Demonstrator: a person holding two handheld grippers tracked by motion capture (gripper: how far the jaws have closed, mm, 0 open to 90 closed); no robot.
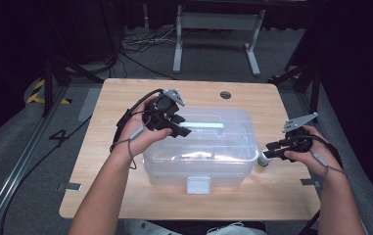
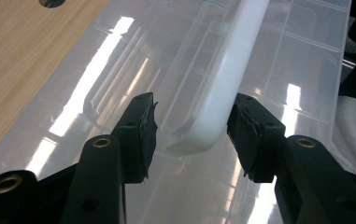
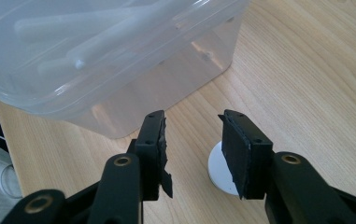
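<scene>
Handle (image 2: 222, 88): white bar on the clear box lid (image 1: 223, 129), frame centre.
Left gripper (image 2: 192, 133): jaws apart, straddling the handle's end, likely lined up to grasp it.
Right gripper (image 3: 194, 140): jaws apart, empty, over a small white-capped bottle (image 3: 220, 170) beside the box's lower-right corner.

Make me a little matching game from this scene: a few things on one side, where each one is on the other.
Things:
1. left gripper
2. right gripper
3. white handle
4. round hole

Places:
A. in the tabletop beyond the box
B. over a small white-capped bottle
C. on the box's lid
D. open around the handle's end

Pairs: 1-D, 2-B, 3-C, 4-A
</scene>
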